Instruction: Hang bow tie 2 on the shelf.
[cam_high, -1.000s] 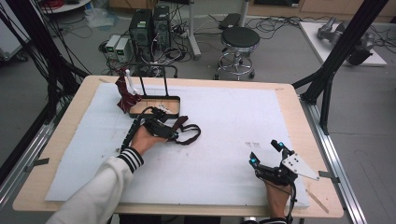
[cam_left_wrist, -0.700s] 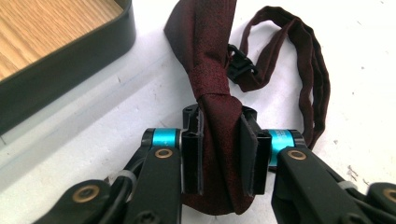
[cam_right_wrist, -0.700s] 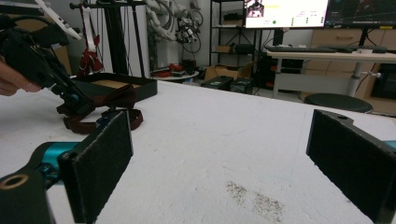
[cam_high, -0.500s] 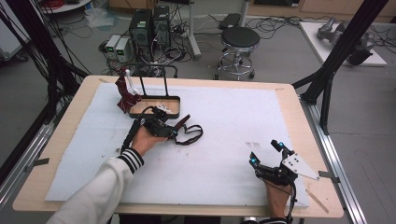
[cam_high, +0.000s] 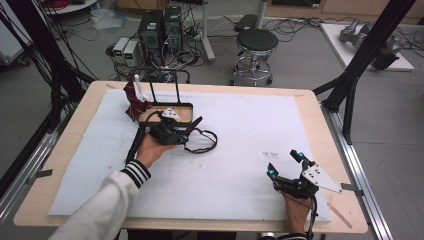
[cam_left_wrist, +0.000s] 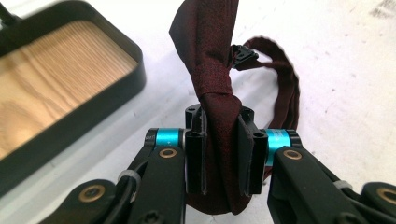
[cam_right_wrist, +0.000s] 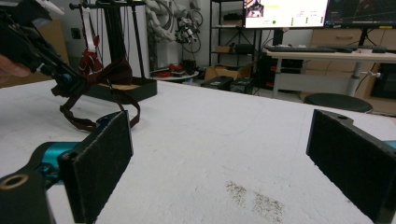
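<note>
Pinching a dark red bow tie (cam_left_wrist: 219, 88), left hand-held gripper (cam_left_wrist: 223, 156); right hand-held gripper (cam_right_wrist: 219, 163) gapes wide.

No readable text, labels, brands or numbers anywhere. Monitor (cam_right_wrist: 285, 12) in right gripper view shows writing, too small to read.

Two bow ties (cam_high: 192, 131); one stand (cam_high: 165, 95); two grippers (cam_high: 286, 170).

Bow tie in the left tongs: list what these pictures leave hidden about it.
- Left gripper view: the bow tie's middle is covered by the left tongs; its upper wing is cut off by the top edge.
- High view: the tie is too small to show its shape, and the hand hides what lies beneath.
- Right gripper view: the strap is partly behind that view's own pad.
</note>
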